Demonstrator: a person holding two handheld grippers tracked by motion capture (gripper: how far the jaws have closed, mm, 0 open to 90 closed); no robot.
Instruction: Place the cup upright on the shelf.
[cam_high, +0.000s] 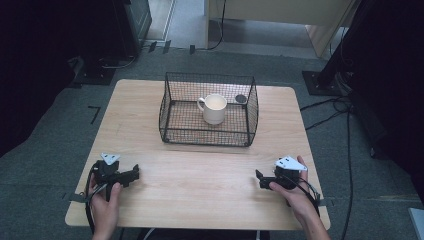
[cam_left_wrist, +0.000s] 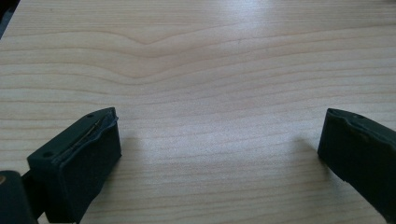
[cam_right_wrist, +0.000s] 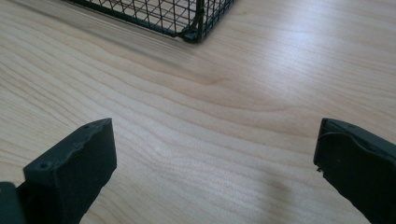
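High view shows our left hand-held gripper and right hand-held gripper resting near the worktop's front corners, jaws spread wide and empty, which we judge a ready stance with nothing yet chosen. Toward the far edge, the black wire basket holds an upright white mug; a small dark round thing shows at its far right corner, though we cannot tell whether inside or behind.

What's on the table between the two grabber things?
Nothing: in the high view, bare wood runs from the left gripper to the right gripper. The wire basket sits farther back.
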